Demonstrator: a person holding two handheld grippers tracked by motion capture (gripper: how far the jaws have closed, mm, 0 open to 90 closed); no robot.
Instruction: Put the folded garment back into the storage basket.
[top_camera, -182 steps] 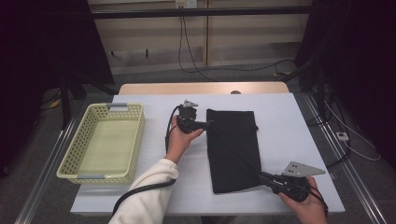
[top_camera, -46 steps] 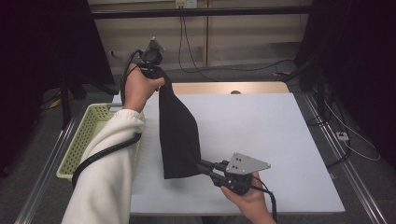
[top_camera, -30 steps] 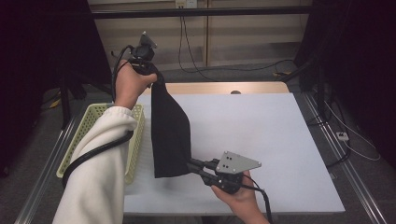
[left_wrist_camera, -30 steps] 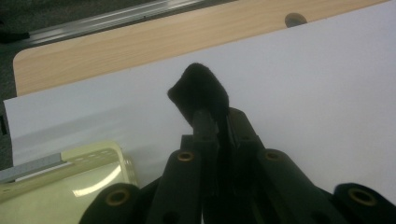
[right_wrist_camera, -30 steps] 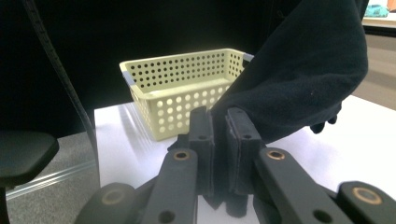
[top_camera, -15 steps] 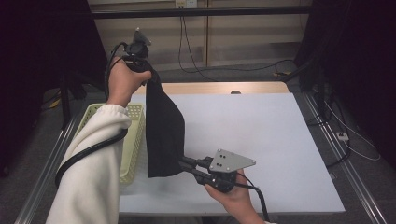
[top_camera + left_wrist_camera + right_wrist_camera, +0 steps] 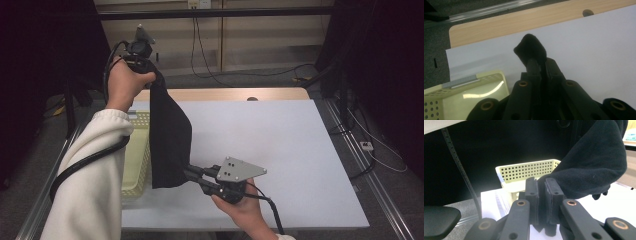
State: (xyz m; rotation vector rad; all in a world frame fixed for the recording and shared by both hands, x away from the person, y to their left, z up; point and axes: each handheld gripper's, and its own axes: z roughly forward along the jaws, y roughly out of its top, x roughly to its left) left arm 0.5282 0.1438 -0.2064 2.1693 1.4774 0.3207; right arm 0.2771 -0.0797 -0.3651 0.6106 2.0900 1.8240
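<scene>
Surface: white rectangular table top (image 7: 280, 145) is taking up the middle of the high view, with a light wooden strip (image 7: 225, 94) along its far edge and dark curtains at both sides of the room.
Basket: pale yellow perforated plastic basket (image 7: 134, 150) is standing at about 9 o'clock on the table, just beside the hanging cloth and partly hidden behind it.
Cloth: black soft fabric cloth (image 7: 169, 140) is hanging in the air over the left part of the table, near 9 o'clock, stretched between the two grippers and not lying flat.
Left gripper: left gripper (image 7: 141, 54) is being held high, toward 11 o'clock, and its jaws are pressing together on the top corner of the cloth; a small tuft is sticking out past the jaws in the left gripper view (image 7: 531, 48).
Right gripper: right gripper (image 7: 194, 174) is staying low at about 7 o'clock, its jaws closed on the bottom corner of the cloth.
Handling: cloth seems light and limp, as it is folding and sagging under its own weight; it is not fragile, but it can slip from a thin pinch.
Where to hold: corners or hems are looking best, with enough fabric between the pads; two far-apart corners are keeping it spread.
Sleeve: white sleeve (image 7: 90, 190) is covering the raised left arm.
</scene>
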